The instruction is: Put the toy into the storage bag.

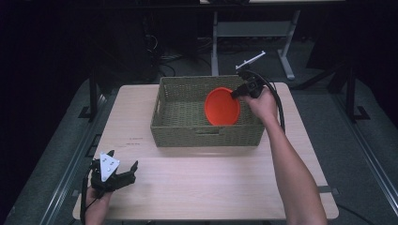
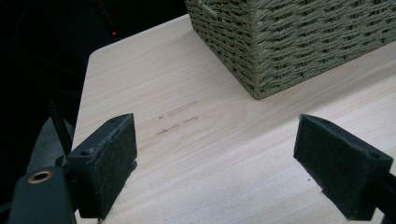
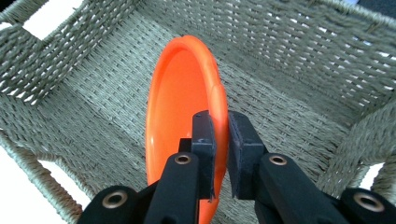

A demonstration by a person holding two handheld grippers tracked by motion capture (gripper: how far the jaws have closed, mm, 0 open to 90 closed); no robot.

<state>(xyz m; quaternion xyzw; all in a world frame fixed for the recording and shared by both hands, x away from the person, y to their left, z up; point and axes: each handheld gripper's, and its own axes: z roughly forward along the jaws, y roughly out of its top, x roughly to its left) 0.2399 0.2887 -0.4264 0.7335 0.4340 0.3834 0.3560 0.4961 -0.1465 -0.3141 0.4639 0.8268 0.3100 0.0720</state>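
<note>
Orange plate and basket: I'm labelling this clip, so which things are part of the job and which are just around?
In use:
- orange plate, clamped on edge by the right gripper
- woven basket under it

Idle:
- left gripper, fingers apart over bare table

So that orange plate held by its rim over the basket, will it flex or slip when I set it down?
The orange plate looks like thin moulded plastic, so probably light and fairly stiff. The right gripper pinches only its smooth rim, so it might pivot or slip in the jaws. It hangs on edge inside the woven basket; released like this, it would likely tip flat or lean on a wall.
</note>
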